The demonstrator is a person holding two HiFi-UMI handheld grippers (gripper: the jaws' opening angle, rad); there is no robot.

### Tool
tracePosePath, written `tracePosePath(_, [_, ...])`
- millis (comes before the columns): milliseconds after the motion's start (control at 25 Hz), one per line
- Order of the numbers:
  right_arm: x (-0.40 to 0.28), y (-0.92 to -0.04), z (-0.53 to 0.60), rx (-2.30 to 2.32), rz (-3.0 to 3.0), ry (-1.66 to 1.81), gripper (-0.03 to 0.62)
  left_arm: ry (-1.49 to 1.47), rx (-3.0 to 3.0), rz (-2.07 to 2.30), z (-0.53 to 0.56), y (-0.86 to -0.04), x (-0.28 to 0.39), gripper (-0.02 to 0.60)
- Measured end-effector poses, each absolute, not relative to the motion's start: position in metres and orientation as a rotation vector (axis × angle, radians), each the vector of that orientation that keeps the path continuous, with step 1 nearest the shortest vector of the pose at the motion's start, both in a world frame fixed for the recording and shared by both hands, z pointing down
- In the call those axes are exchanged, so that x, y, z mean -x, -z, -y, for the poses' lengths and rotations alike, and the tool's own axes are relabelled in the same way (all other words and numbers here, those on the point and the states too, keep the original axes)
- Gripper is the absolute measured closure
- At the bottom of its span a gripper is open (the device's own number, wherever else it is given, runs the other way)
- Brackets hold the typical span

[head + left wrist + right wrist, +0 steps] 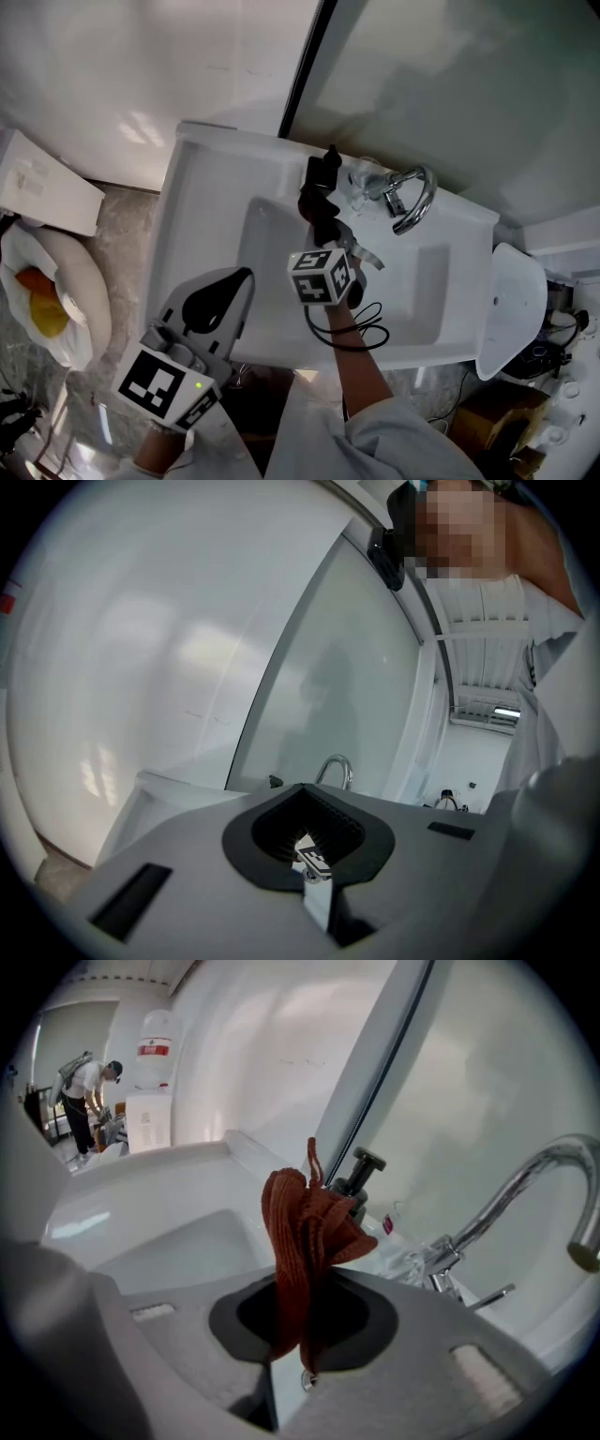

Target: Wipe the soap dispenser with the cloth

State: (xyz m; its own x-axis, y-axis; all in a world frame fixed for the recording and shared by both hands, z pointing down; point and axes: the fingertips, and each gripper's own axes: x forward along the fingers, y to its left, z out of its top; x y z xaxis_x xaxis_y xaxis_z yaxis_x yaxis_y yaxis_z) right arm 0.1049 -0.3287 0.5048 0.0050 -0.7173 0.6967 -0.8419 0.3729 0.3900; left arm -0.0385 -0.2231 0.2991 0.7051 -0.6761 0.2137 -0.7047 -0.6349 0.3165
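The soap dispenser (330, 161) stands on the back ledge of the white sink (202, 202), just left of the tap; it has a black pump (362, 1168) on a clear bottle. My right gripper (323, 223) is over the basin right in front of it, shut on a rust-red cloth (302, 1232) that bunches up above the jaws and reaches close to the pump. In the head view the cloth (314, 202) looks dark. My left gripper (246, 277) hangs over the sink's front left part, jaws together with nothing in them. In its own view, the left gripper (307, 853) points toward the distant pump (274, 781).
A chrome tap (412, 199) curves over the basin at the back right. Wall panels and a mirror rise behind the sink. A white bowl-shaped fixture (511, 309) is at the right, a white bag (56, 300) and box (47, 183) at the left. A person (89, 1091) stands far off.
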Motion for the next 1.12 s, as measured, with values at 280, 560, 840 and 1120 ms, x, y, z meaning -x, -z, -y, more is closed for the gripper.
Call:
tracePosePath(280, [-0.112, -0.442, 0.328, -1.545, 1.819, -0.173, 0.539, -0.088, -2.569, 1.045, 0.225, -0.293, 0.029, 0.577])
tracePosePath(560, [-0.109, -0.405, 0.364, -1.661, 1.835, -0.128, 0.539, -0.086, -2.580, 1.033, 0.221, -0.291, 0.023, 0.577])
tracePosePath(840, [-0.113, -0.403, 0.392, -1.684, 1.797, -0.105, 0.539, -0.110, -2.561, 1.046, 0.218, -0.295, 0.028, 0.577])
tracePosePath(1120, [-0.130, -0.415, 0.395, -1.721, 1.750, -0.144, 0.539, -0.107, -2.559, 1.056, 0.220, -0.293, 0.031, 0.577])
